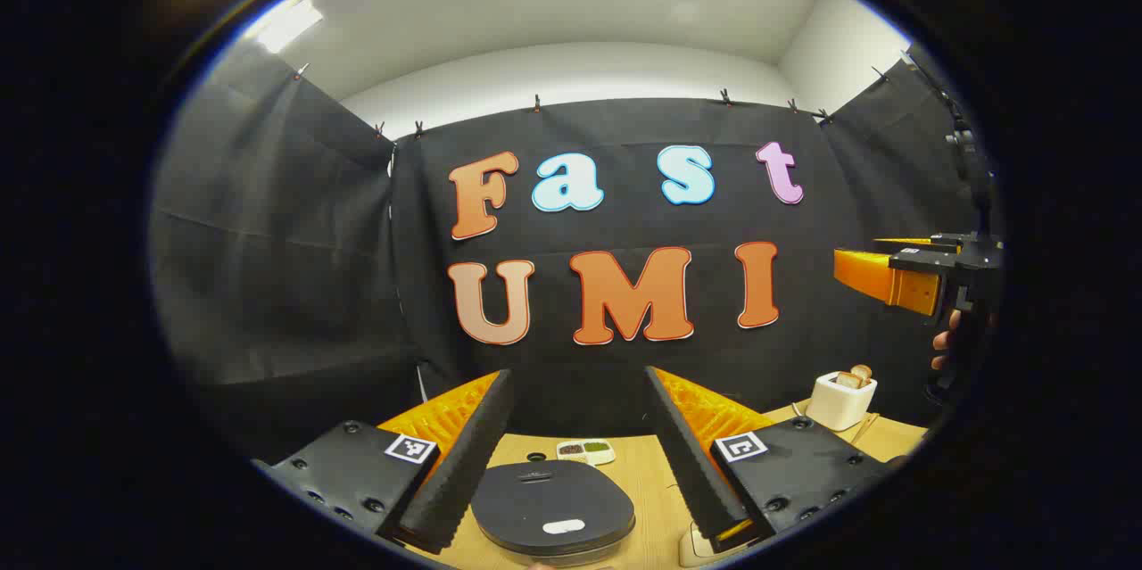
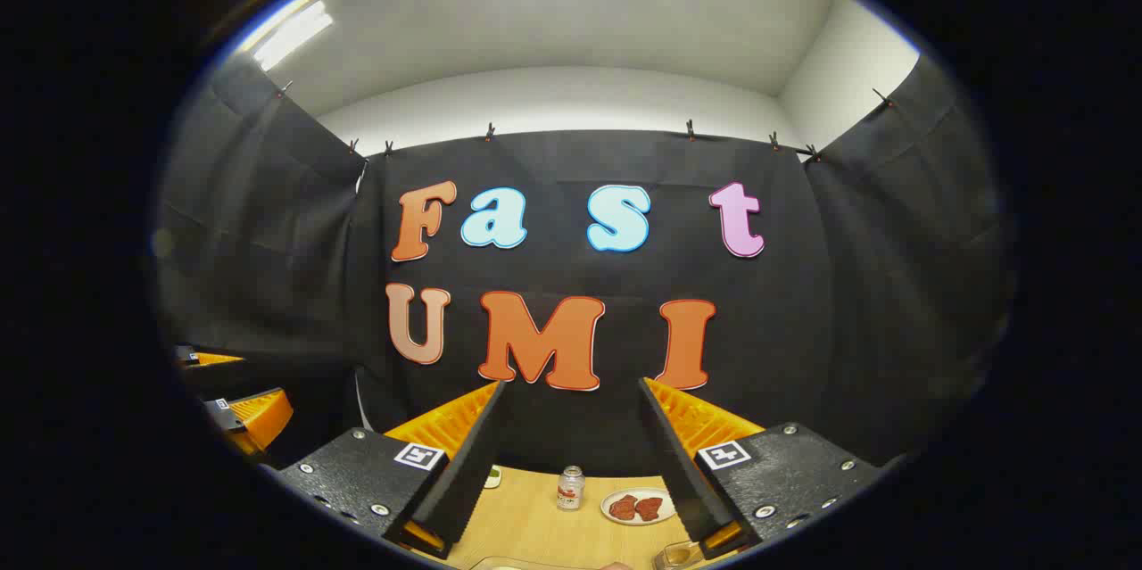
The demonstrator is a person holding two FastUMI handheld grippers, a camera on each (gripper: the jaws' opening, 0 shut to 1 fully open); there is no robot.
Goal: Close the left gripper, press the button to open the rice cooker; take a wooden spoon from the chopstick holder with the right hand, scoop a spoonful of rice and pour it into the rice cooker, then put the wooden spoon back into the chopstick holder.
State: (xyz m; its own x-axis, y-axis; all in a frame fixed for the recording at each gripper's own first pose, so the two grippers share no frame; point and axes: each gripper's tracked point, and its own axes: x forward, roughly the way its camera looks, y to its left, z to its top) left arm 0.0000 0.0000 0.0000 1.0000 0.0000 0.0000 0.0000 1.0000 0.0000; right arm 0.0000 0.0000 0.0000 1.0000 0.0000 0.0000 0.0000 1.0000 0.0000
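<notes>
With jaws spread, the left gripper [image 1: 578,454] hovers above the rice cooker [image 1: 552,509] at six o'clock, whose lid looks hard and slick, best pressed on its small pale button [image 1: 564,526]; the right gripper [image 2: 568,463] is likewise spread.

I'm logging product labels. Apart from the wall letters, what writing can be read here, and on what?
No text can be read.
Small jar: label too small to read.
Rice cooker: no legible print on the lid.
Square tags on the left tongs: coded patterns, not words.
</notes>
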